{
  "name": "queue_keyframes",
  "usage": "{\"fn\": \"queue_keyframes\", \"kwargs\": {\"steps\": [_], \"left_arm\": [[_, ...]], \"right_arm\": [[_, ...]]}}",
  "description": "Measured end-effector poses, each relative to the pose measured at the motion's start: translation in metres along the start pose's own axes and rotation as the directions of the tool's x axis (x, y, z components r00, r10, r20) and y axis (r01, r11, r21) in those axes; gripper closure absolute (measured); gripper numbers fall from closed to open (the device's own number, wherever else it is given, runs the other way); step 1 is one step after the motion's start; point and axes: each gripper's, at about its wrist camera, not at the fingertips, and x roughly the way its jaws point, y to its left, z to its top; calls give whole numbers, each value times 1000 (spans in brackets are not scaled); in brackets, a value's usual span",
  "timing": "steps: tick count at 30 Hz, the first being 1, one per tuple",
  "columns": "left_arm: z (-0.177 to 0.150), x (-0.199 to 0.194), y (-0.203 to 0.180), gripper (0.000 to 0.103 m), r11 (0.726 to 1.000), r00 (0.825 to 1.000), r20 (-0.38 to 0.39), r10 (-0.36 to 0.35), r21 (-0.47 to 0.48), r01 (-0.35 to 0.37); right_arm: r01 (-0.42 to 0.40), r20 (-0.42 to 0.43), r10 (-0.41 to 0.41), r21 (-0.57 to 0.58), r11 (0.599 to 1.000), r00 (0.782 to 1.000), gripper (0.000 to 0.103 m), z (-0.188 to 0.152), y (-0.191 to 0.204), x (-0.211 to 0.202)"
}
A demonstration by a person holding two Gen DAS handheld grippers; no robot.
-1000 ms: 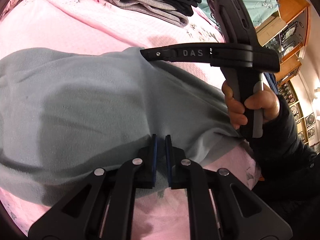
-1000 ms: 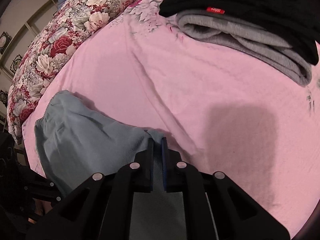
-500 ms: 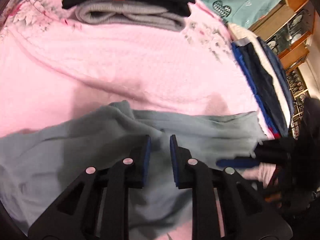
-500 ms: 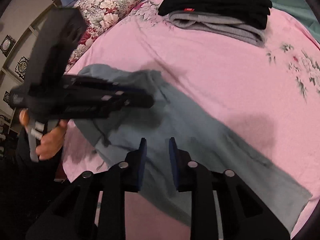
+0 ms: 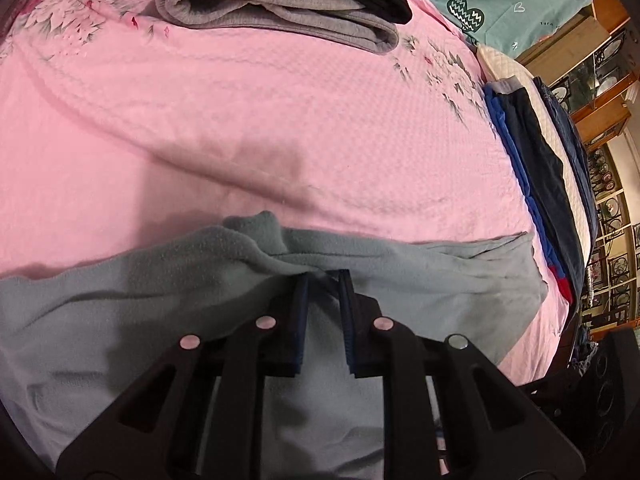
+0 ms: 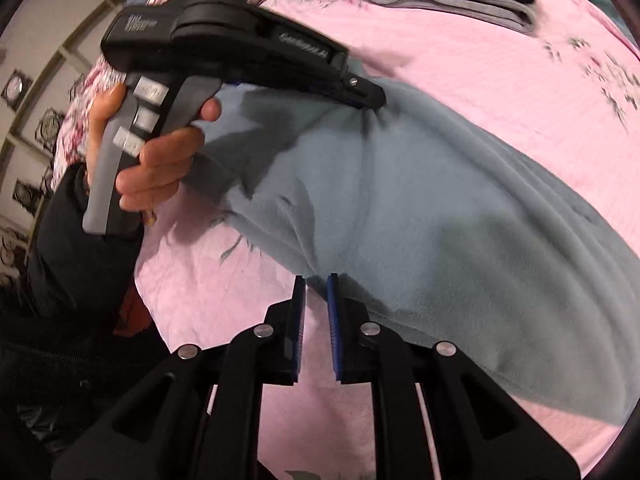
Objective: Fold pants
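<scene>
Okay, so compared with a second ago, both my claws have moved off the spots they were pinching almost flat. My left gripper (image 5: pixel 323 280) has just eased its jaws out a little. They're still narrow, with a thick ridge of the pants (image 5: pixel 420 280) bunched between the pads. From the other side you can see the cloth puckering right at its tip, so I'd call that a grip. Half a second ago it was off to the left in the right wrist view. Now it fills the upper left there, with my left hand (image 6: pixel 148 168) wrapped around the handle.

My right gripper (image 6: pixel 316 280) widened and then came back in a bit. It's a narrow gap, with the edge of the pants sitting right at the tips and pink showing between the pads, so it isn't clamped.

The pants lie on the pink bedspread (image 5: pixel 240 120), long axis side to side across the lower left wrist view, one end out to the right. In the right wrist view they run from upper left down to lower right. They're grey-blue fleece, soft, fuzzy and creased.
</scene>
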Motion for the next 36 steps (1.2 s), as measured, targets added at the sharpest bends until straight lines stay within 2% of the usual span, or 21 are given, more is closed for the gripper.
{"fn": "queue_keyframes", "kwargs": {"steps": [1, 3, 5, 6, 8, 10, 12, 14, 16, 19, 23, 26, 27, 28, 31, 32, 33, 36], "left_arm": [[-6, -4, -5, 86, 1000, 1000, -6, 19, 14, -19], [-27, -14, -17, 81, 998, 1000, 4, 26, 59, -26], [-55, -21, -29, 71, 997, 1000, -5, -27, 79, 27], [-69, -21, -35, 71, 995, 999, -16, -50, 86, 52], [-95, -28, -46, 71, 994, 999, 37, -34, 109, 30], [-114, -35, -53, 71, 993, 998, 56, -31, 115, 25], [-121, -40, -55, 71, 994, 998, 50, -45, 100, 39], [-122, -45, -58, 71, 995, 997, 50, -53, 92, 48], [-121, -48, -64, 71, 994, 997, 54, -53, 95, 47], [-120, -49, -72, 71, 994, 998, 55, -38, 106, 32], [-120, -44, -77, 71, 995, 999, 36, -21, 103, 17], [-119, -42, -78, 71, 995, 1000, 24, -19, 98, 17], [-119, -42, -78, 71, 995, 999, 21, -25, 97, 23], [-117, -42, -79, 71, 995, 999, 17, -34, 98, 32], [-113, -42, -88, 71, 991, 997, -1, -81, 105, 81], [-112, -41, -92, 71, 990, 996, -5, -88, 110, 88], [-110, -39, -97, 71, 989, 996, -9, -92, 117, 93], [-105, -31, -114, 71, 983, 992, -36, -121, 135, 125]], "right_arm": [[-21, 3, 21, 39, 999, 1000, 76, 0, -5, -3], [-46, 36, 42, 123, 991, 998, 69, -2, -20, -21], [-27, 126, 2, 192, 981, 992, 58, -13, -41, -56], [8, 175, -52, 241, 970, 983, 51, -23, -57, -80], [88, 213, -173, 356, 930, 962, 49, -46, -94, -120], [169, 186, -295, 499, 850, 937, 49, -74, -142, -153], [218, 137, -355, 574, 789, 925, 49, -95, -182, -171], [197, 113, -325, 597, 777, 939, 49, -103, -208, -174], [141, 111, -263, 619, 773, 958, 49, -109, -232, -171], [89, 122, -209, 623, 777, 970, 49, -111, -245, -162], [78, 97, -174, 618, 783, 980, 48, -116, -258, -157], [37, 134, -147, 604, 796, 980, 47, -114, -260, -156], [9, 155, -129, 607, 795, 979, 50, -112, -262, -154], [-21, 171, -103, 601, 799, 980, 63, -110, -261, -150], [4, 169, -121, 568, 823, 978, 76, -102, -251, -141], [-37, 178, -78, 563, 826, 981, 88, -101, -249, -138], [-72, 185, -43, 568, 820, 982, 96, -101, -248, -134], [-42, 213, -97, 566, 824, 972, 96, -100, -240, -140]]}}
